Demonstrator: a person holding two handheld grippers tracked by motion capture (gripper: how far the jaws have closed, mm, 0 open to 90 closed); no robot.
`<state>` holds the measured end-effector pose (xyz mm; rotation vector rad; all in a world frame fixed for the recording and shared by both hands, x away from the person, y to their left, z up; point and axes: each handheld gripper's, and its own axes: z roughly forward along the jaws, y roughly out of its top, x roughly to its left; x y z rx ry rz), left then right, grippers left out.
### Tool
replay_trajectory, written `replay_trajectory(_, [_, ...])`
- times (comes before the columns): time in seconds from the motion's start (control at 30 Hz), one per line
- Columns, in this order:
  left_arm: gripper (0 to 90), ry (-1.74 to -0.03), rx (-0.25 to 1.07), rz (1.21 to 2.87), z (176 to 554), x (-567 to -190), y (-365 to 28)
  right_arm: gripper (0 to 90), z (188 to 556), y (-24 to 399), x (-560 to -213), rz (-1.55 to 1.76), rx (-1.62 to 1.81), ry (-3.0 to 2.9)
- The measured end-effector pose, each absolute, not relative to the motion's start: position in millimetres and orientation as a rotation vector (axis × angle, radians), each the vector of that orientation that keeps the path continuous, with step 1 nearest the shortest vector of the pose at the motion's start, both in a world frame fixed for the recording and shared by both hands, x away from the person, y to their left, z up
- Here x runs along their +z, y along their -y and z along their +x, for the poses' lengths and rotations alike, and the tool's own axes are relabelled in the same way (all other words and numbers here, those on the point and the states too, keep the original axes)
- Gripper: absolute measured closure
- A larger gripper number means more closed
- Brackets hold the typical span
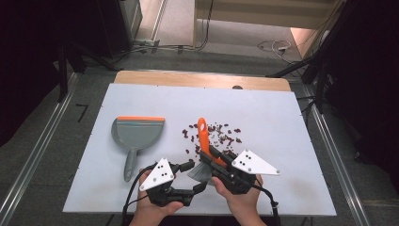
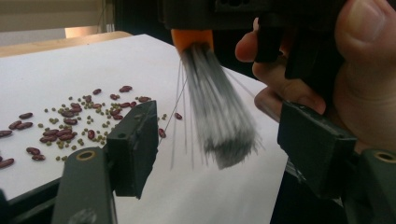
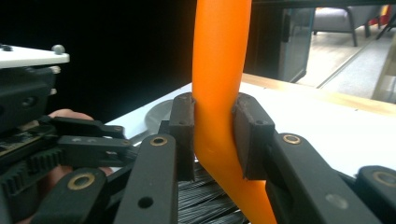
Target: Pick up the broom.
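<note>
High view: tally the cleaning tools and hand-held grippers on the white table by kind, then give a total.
Dustpan: 1
Brush: 1
Hand-held grippers: 2, left hand-held gripper and right hand-held gripper
Total: 4
Scattered beans left uncounted: too small and too many to count.

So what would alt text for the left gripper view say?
A brush's grey bristles hang between the left gripper's two open black jaws, touching neither. Behind, red and green beans lie scattered on a white table; a hand holds the right gripper at right.
</note>
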<state>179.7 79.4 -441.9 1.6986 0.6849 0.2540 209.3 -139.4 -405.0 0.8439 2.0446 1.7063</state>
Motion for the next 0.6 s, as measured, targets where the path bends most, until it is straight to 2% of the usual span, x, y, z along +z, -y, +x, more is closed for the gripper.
replay_trajectory(0.23, [48.1, -0.73, 0.248, 1.694, 181, -443, -79, 69.1, 203, 129, -407, 0.788, 1.723, -2.067])
replay_trajectory(0.33, [59.9, -0.741, 0.255, 1.68, 181, -443, -82, 69.1, 202, 128, -407, 0.8, 1.731, -2.067])
replay_trajectory(0.6, [79.0, -0.728, 0.243, 1.696, 181, -443, -81, 69.1, 199, 126, -407, 0.79, 1.725, -2.046])
